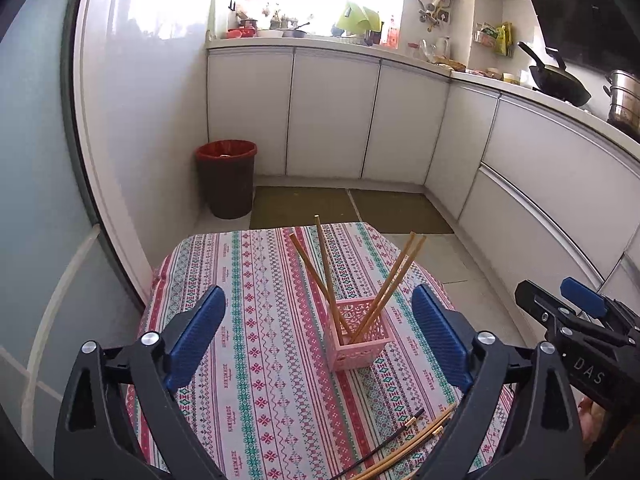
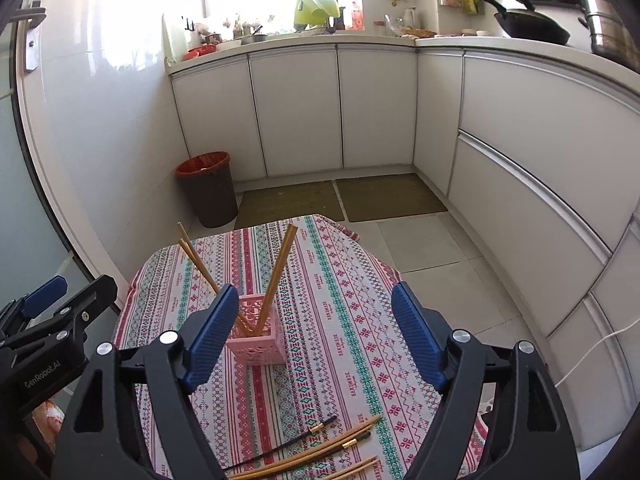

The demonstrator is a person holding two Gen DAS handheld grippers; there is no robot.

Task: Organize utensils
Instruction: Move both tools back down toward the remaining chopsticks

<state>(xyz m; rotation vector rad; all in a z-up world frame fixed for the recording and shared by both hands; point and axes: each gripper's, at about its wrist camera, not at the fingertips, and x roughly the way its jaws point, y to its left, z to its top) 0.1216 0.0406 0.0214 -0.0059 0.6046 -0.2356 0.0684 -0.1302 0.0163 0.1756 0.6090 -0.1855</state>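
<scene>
A small counter point(image 1: 256, 360) is sitting in a kitchen corner, draped in a cloth point(image 2: 352, 320) woven with pink, teal and white stripes of cross-stitch pattern. Around it, pale floor tiles point(image 2: 424, 240) are running out to two olive mats point(image 1: 300, 208) laid before a run of glossy white cabinets point(image 1: 332, 120). A dark round bin point(image 1: 228, 178) with a red liner is standing against the left wall. Above, the worktop is carrying a black wok point(image 1: 560, 82), a steel pot point(image 1: 624, 96) and assorted clutter under a bright window.

Near the middle of the cloth a square pink basket point(image 1: 358, 340) of pierced lattice plastic is standing upright. Four slim wooden chopsticks point(image 1: 320, 276) are leaning out of it in two splayed pairs, forming a V. More chopsticks point(image 2: 320, 450), some pale wood and some black with gold bands, are lying loose on the near edge of the cloth.

The left gripper point(image 1: 320, 336) is hovering with its ribbed blue fingers point(image 1: 196, 336) standing wide, nothing pressed between them; the basket is showing beyond the gap. The right gripper point(image 2: 310, 340) is likewise spread wide and gripping nothing, its left finger point(image 2: 208, 336) overlapping the basket in view.
</scene>
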